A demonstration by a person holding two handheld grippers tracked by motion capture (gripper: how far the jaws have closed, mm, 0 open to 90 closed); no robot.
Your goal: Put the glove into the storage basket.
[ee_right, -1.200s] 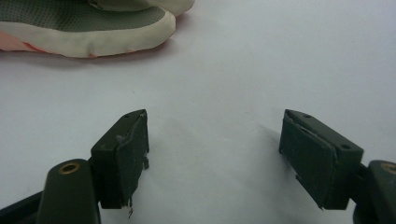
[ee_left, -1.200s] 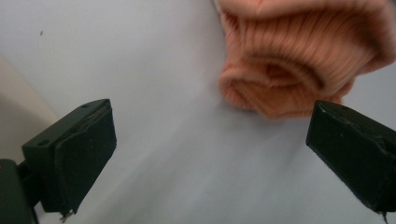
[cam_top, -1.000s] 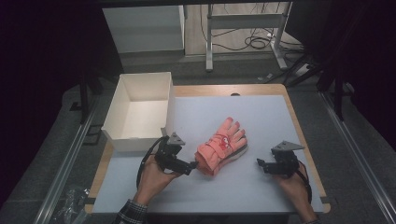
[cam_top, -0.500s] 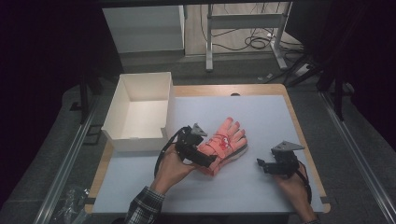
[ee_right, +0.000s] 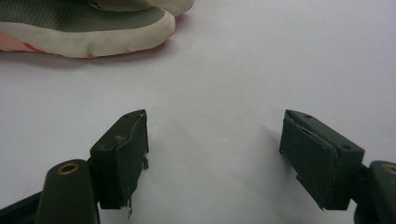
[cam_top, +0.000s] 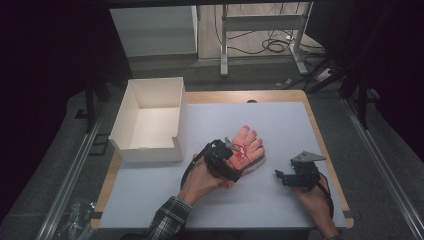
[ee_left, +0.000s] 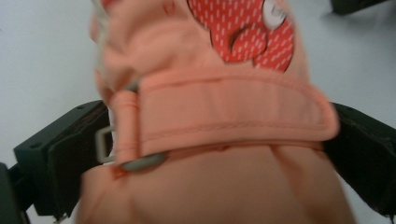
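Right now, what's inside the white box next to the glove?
The white box looks empty: its bare floor and inner walls show in the high view. The strip just behind its near wall is hidden. The glove lies outside it.

Your glove (cam_top: 246, 146) is salmon-pink with a red mesh patch on its back and a strap through a grey buckle at the wrist. It lies flat on the table, near its middle, fingers pointing away from you.
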